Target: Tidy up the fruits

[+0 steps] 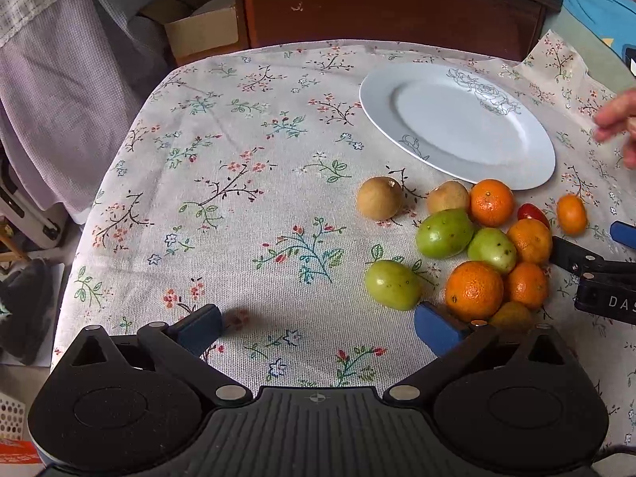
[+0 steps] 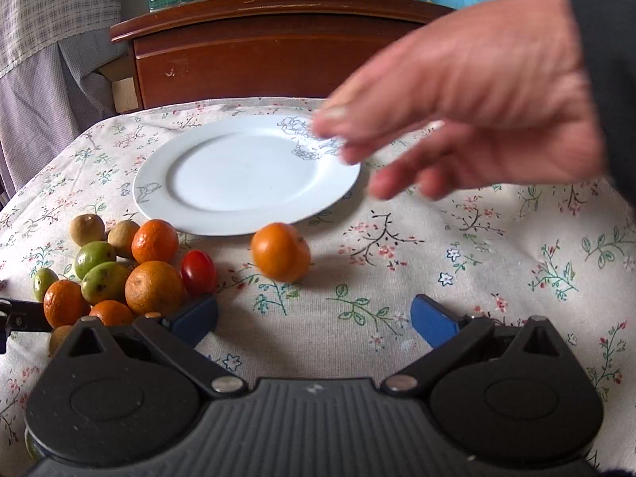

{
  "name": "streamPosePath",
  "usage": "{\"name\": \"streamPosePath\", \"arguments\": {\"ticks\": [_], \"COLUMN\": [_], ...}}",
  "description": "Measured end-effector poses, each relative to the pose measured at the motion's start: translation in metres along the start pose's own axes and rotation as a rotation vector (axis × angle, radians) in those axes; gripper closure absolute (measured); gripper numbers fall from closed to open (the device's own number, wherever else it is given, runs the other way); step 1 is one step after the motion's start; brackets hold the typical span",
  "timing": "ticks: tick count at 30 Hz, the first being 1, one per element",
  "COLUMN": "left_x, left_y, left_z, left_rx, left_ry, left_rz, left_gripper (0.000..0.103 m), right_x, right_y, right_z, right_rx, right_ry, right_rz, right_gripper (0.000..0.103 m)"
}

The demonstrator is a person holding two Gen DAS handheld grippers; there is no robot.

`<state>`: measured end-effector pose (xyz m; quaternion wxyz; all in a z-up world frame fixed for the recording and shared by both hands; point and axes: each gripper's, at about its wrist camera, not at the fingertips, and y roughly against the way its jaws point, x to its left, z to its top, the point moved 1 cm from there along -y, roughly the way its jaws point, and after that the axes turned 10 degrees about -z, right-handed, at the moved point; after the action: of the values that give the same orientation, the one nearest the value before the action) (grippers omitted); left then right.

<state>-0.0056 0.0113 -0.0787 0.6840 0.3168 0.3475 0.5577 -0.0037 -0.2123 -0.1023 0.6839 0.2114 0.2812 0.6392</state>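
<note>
A white plate (image 1: 457,127) (image 2: 246,175) with a grey rose print lies bare on the floral tablecloth. In front of it sits a pile of fruit: several oranges (image 1: 474,291) (image 2: 154,287), green fruits (image 1: 444,233) (image 2: 104,281), brown round fruits (image 1: 379,198) (image 2: 86,229) and a red tomato (image 1: 532,213) (image 2: 198,272). One orange (image 2: 280,252) (image 1: 571,214) lies apart, blurred. My left gripper (image 1: 318,330) is open, its right finger beside the pile. My right gripper (image 2: 314,318) is open and holds nothing. A person's bare hand (image 2: 469,107) (image 1: 618,123) hovers over the plate's right side.
A dark wooden cabinet (image 1: 389,8) (image 2: 270,51) stands behind the table. A cardboard box (image 1: 198,24) and hanging cloth are at the left. The right gripper's body (image 1: 596,274) shows at the edge of the left wrist view. The tablecloth's left part holds nothing.
</note>
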Motion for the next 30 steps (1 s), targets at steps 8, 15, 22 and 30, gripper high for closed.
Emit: {"name": "streamPosePath", "arguments": {"ticks": [8,15,22,30], "left_x": [0.001,0.002,-0.004,-0.012], "left_y": [0.002,0.011,0.029,0.045], "left_z": [0.003,0.009,0.015,0.015], "left_rx": [0.036,0.030,0.003,0.012], "left_ry": [0.045,0.049,0.024,-0.018], "left_rz": [0.037,0.080,0.080,0.075], "left_gripper": [0.000,0.000,0.000,0.000], "right_x": [0.000,0.002,0.016,0.017], "right_y": [0.000,0.000,0.015,0.052], "right_z": [0.000,0.001,0.005,0.020], "right_rx": [-0.001,-0.001,0.026,0.193], "right_ry": [0.000,0.004,0.094,0.136], "right_rz": [0.000,-0.006,-0.081,-0.117], "right_gripper": [0.001,0.001,0.001,0.001]}}
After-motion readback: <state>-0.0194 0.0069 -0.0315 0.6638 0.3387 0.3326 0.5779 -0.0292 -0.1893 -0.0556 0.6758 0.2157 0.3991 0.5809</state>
